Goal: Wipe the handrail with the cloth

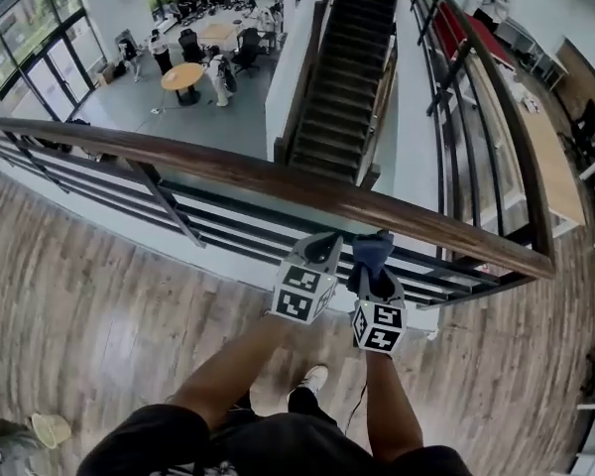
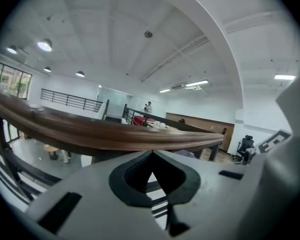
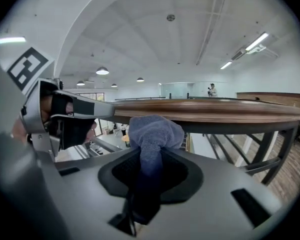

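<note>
**Cloth at handrail: items counted**

Cloth (image 1: 374, 250): one, blue, towelling. It is clenched between the jaws of the right gripper (image 1: 375, 264). Its free end bunches out past the jaw tips against the near lower edge of the handrail (image 1: 228, 167). In the right gripper view the cloth (image 3: 155, 133) fills the hollow between the jaws, and its top touches the handrail (image 3: 205, 111) from beneath.

Handrail: one, brown wood. It runs from far left to near right across the head view and turns away at a corner on the right. Dark metal bars (image 1: 228, 228) run beneath it; their number cannot be told.

Grippers: two, grey, each carrying one marker cube (image 1: 302, 292).
- Right gripper (image 3: 152, 156): grasping the cloth.
- Left gripper (image 1: 325, 238): just left of the right gripper, tip at the near edge of the handrail. In its own view the left gripper (image 2: 151, 158) has its jaws closed together with nothing between them. Whether it touches the rail cannot be told.

Forearms (image 1: 228, 365): two, bare, reaching in from the near edge, one to each gripper.

Surroundings:
- Wood-plank floor (image 1: 89, 305): one, on the near side of the rail.
- Pale shoe (image 1: 313, 376): one, between the forearms.
- Staircase (image 1: 342, 77): one, dark, beyond the rail.
- Round table (image 1: 183, 75): one, on the lower level, far left.
</note>
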A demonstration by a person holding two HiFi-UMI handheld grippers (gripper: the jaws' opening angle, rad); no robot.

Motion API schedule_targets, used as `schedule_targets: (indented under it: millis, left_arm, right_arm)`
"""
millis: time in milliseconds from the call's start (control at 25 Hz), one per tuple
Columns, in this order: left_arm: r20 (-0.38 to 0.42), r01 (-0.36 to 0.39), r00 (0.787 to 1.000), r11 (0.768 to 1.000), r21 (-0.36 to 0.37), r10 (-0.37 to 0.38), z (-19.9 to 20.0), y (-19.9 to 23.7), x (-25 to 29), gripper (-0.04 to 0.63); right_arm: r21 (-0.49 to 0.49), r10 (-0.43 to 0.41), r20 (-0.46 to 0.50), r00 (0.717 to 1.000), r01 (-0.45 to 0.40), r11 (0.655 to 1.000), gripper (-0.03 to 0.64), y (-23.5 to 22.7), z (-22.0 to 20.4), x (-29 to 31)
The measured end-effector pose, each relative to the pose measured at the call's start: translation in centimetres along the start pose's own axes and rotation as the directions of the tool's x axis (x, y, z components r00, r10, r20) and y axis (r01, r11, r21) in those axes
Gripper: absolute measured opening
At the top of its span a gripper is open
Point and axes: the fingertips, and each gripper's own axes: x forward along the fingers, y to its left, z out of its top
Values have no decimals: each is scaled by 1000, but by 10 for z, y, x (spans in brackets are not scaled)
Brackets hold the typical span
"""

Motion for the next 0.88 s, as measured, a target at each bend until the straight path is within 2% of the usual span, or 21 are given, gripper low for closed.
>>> schedule_targets:
  millis: [120,200,360,440,520,680,880]
  left_arm:
    - [-12,-104,995,994,-23,103,-17,86,-39,-2]
    - [-22,-181,983,983,-7,181,-30,152,-67,-2]
    - [-38,-332,943,943,-21,331,-44,282,-137,-2]
    - [-41,-381,924,924,-30,380,-45,333,-167,-2]
    - [-43,-401,916,915,-54,399,-47,372,-190,-2]
    - [15,-385,920,912,-144,391,-38,436,-222,-2]
    - [33,-437,895,890,-132,444,-37,512,-242,-2]
  right_arm:
    - [-34,88,-14,996,-88,995,98,88,6,48]
    - [-52,136,-23,990,-137,989,98,149,10,82]
    - [-90,240,-45,970,-243,966,98,274,18,149]
    - [-112,285,-59,957,-290,950,98,329,17,180]
    - [-129,309,-70,948,-316,940,98,374,14,206]
    - [-119,336,-68,940,-342,932,98,444,18,254]
    - [-95,341,-87,936,-349,932,98,515,25,304]
